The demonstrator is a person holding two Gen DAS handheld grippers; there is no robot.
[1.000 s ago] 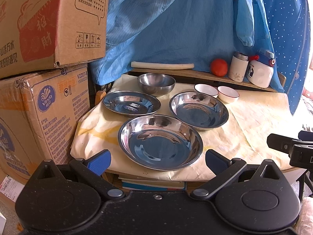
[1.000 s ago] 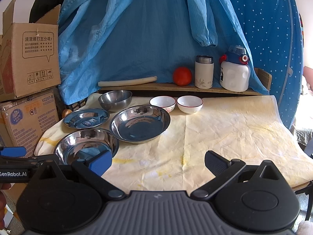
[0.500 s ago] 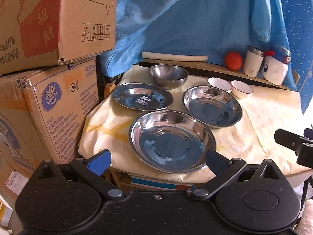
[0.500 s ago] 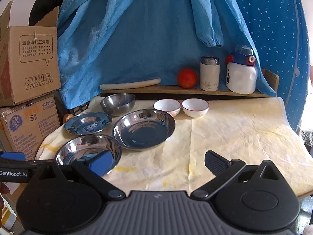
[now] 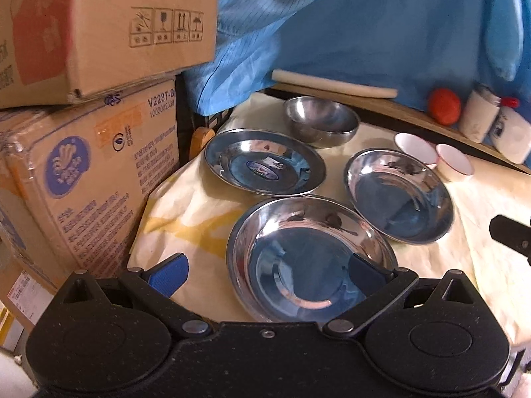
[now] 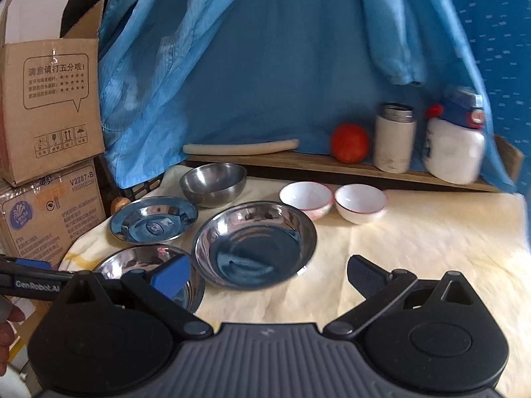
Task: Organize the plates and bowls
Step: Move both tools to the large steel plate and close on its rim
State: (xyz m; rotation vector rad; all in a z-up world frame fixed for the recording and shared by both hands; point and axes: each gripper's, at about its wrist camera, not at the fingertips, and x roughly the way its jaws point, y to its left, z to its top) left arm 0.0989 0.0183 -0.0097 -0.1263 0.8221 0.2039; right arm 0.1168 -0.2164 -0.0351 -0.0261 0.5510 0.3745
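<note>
Three steel plates lie on the cloth-covered table (image 6: 415,248): a near one (image 5: 308,255), a flat one at the back left (image 5: 264,162) and a deep one on the right (image 5: 400,195). A steel bowl (image 5: 322,122) stands behind them. Two white bowls (image 6: 305,197) (image 6: 360,200) sit side by side further right. My left gripper (image 5: 268,273) is open and empty, its jaws at the near plate's front rim. My right gripper (image 6: 268,273) is open and empty, just short of the deep plate (image 6: 254,245).
Stacked cardboard boxes (image 5: 83,152) stand close on the left. A wooden shelf (image 6: 298,161) at the back holds a white roll, a red ball (image 6: 349,142), a white flask (image 6: 395,137) and a white bottle (image 6: 454,142). Blue cloth (image 6: 265,66) hangs behind.
Both grippers have moved forward toward the table, the left one also swinging left toward the boxes. The plates look bigger. Both stay open and empty.
</note>
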